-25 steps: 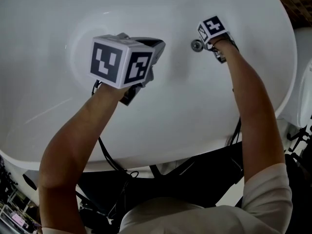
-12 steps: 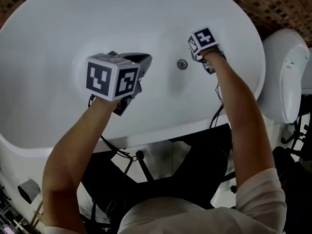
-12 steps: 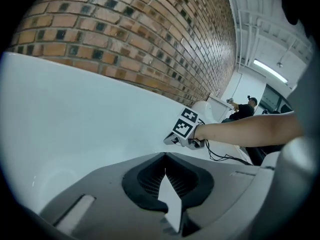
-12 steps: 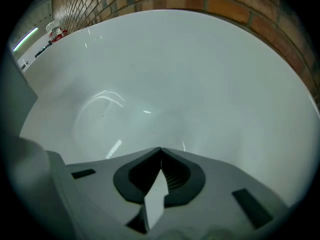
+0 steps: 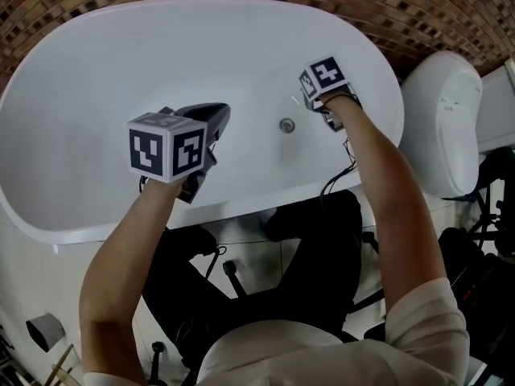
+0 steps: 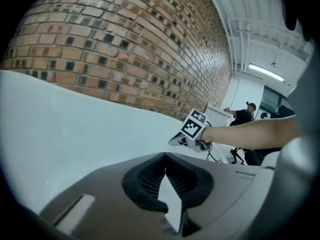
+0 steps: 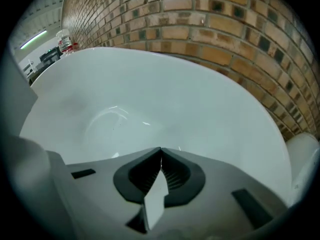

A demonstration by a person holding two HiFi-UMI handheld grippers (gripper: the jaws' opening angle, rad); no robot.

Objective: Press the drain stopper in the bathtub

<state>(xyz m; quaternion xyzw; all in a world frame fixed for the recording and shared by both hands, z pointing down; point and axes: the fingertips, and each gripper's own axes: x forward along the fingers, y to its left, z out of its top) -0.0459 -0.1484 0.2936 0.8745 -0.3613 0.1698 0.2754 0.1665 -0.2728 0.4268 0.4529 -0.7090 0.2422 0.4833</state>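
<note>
Because the right tool (image 5: 315, 88) hangs just beside the drain stopper (image 5: 286, 125) rather than over it, a push from here could, I judge, skid off the small metal cap onto the glossy floor of the bathtub (image 5: 96, 63). Both tools have their jaws pressed together on nothing; the left tool (image 5: 211, 121) hovers well apart. Count: one stopper, one bathtub, two tools.

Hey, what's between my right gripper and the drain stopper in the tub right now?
Only bare white bathtub surface. The head view shows the right gripper, jaws shut, just right of the drain stopper with nothing between them.
</note>
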